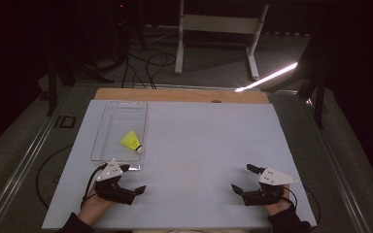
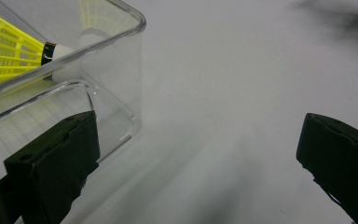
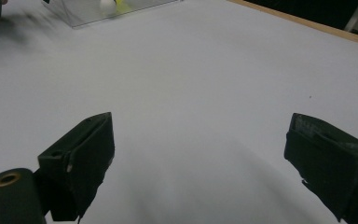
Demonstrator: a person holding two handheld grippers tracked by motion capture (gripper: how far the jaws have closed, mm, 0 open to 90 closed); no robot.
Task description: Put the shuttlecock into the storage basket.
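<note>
A: Nearest, at about seven o'clock on the surface (image 1: 199, 145): left hand-held gripper (image 1: 128, 187), jaws spread wide, nothing between them. Parked just short of the near end of the clear box (image 1: 119, 128), likely so as to be ready for a reach in.

B: Touching the box?

A: Hard to tell. From the left gripper view, one jaw sits right against the box's (image 2: 121, 70) rounded corner, the other well off over bare surface (image 2: 223, 93). Contact or a hair's gap, cannot say.

B: And at five o'clock?

A: Right hand-held gripper (image 1: 240, 179), also wide open and empty, resting low over the surface, well apart from everything. Probably held back to leave the work to the left side. Right gripper view: open jaws over plain white surface (image 3: 205, 84), box (image 3: 88, 11) far off near eleven o'clock.

B: Farther out?

A: Yellow shuttlecock (image 1: 131, 141) lying on its side inside the box, near the close end, white cork tip pointing roughly toward five o'clock. Seen close in the left gripper view: shuttlecock (image 2: 9, 51) behind the clear wall, up at ten o'clock. Lying loose, untouched by either gripper.

B: Beyond that?

A: Wooden edge of the table (image 1: 179, 94) at twelve o'clock, then dark floor (image 1: 213, 70) with cables.
</note>
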